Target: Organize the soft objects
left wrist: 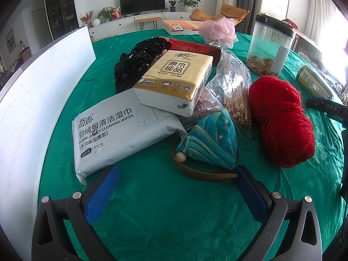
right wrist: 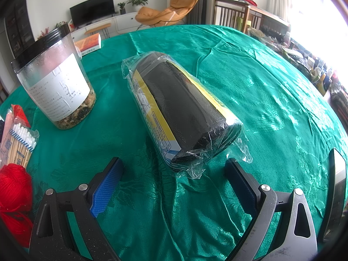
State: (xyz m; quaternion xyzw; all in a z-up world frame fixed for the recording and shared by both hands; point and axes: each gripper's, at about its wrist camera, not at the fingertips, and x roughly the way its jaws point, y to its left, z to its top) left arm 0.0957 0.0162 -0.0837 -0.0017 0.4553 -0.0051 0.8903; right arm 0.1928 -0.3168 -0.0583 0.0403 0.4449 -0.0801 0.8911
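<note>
My left gripper is open and empty, just short of a teal striped pouch with a wooden bead and brown strap. Behind it lie a white pack of cleaning wipes, a gold tissue pack, a black beaded fabric piece, a red yarn ball and a pink bath pouf. My right gripper is open and empty, its jaws either side of the near end of a plastic-wrapped black roll. The red yarn also shows at the right wrist view's left edge.
All lies on a green tablecloth. A white board stands at the left. A clear jar, a bag of cotton swabs, a book and a red packet are nearby.
</note>
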